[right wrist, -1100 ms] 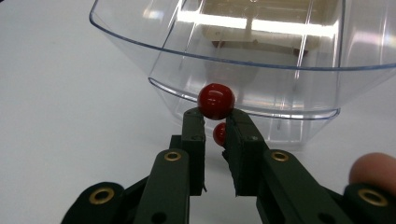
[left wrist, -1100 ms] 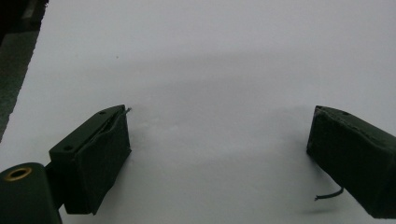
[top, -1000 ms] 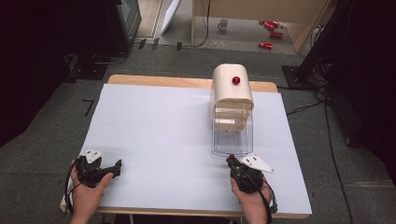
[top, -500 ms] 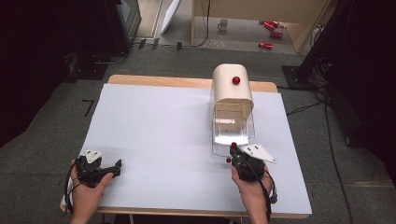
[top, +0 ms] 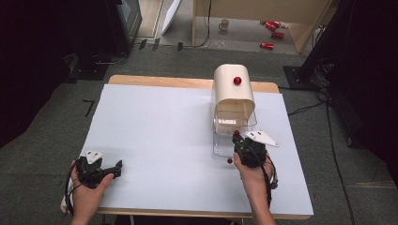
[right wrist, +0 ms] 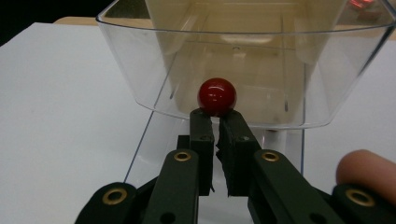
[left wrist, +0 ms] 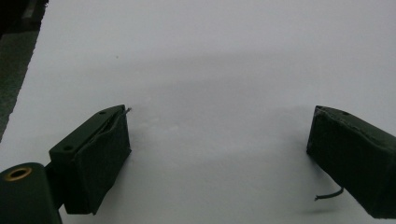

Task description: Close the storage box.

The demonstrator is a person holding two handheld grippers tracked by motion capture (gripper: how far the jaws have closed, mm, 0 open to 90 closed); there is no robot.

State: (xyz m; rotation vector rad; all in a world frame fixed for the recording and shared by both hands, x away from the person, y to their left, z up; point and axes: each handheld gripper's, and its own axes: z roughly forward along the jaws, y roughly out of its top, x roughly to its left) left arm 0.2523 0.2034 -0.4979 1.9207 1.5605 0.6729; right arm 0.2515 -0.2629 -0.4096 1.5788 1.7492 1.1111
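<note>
Where the high view looks down on the white bench (top: 159, 140), the left tool (top: 105, 169) rests near its front left corner and the right tool (top: 240, 140) meets a clear drawer (top: 225, 140) under a cream dispenser (top: 233, 91). Left gripper view: its jaws are spread wide over bare bench (left wrist: 210, 70). Right gripper view: the right tool (right wrist: 216, 113), jaws nearly together, pinches the drawer's red knob (right wrist: 217, 96).
</note>
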